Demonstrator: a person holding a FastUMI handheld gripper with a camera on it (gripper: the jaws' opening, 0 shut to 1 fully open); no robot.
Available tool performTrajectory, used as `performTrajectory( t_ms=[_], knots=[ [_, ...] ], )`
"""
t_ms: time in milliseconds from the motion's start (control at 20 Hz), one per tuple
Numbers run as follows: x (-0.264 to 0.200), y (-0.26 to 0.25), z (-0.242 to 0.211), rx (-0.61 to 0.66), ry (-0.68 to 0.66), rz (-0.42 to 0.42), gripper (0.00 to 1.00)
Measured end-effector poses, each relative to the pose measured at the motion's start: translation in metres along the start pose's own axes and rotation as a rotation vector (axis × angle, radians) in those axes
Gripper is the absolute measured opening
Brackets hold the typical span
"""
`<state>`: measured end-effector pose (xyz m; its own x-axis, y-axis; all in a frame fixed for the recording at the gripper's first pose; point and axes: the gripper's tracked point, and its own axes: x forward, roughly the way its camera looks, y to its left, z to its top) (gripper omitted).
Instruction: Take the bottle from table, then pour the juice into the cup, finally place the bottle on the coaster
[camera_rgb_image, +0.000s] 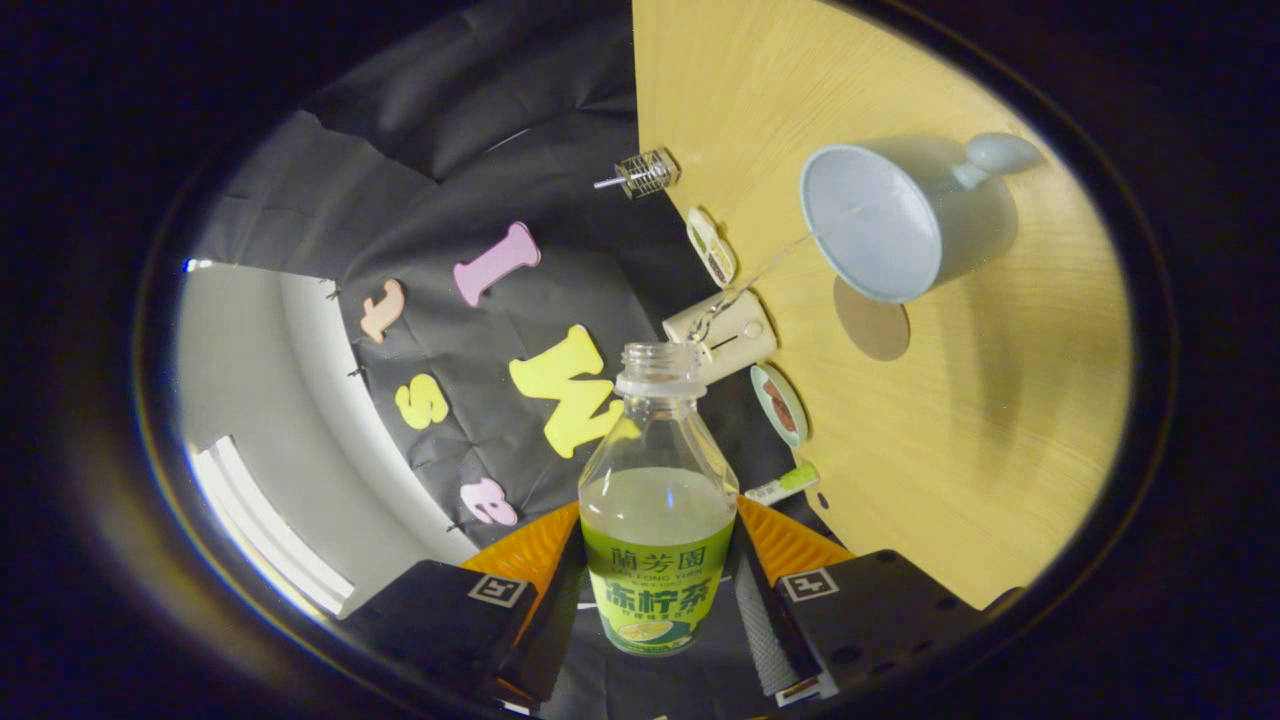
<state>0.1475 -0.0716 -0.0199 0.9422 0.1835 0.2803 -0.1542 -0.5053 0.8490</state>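
My gripper (655, 610) is shut on the lower, green-labelled part of a clear juice bottle (657, 500). The bottle has no cap and is a little over half full of pale juice. The whole scene looks rolled sideways, with the wooden table (960, 450) standing to the right of the bottle. A pale blue cup (880, 225) with a handle stands on the table beyond the bottle's mouth, its opening facing me. A thin clear thread of liquid (760, 275) runs from near the bottle's mouth to the cup's rim. Just beside the cup lies a round brown coaster (872, 328).
Along the table's far edge stand a small wire holder (646, 172), a small oval dish (711, 245), a cream cylinder (735, 335), a little plate (780, 404) and a green-and-white tube (783, 485). The black booth wall hangs behind them.
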Motion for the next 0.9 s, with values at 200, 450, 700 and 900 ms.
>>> performTrajectory(
  t_ms=[200,450,700,900],
  knots=[
    [0.003,0.005,-0.007,0.038,0.004,0.012,0.77],
    [0.004,0.013,-0.007,0.077,-0.009,0.033,0.77],
    [0.005,0.026,-0.012,0.128,-0.007,0.058,0.77],
    [0.005,0.041,-0.018,0.168,-0.007,0.084,0.77]
  ],
)
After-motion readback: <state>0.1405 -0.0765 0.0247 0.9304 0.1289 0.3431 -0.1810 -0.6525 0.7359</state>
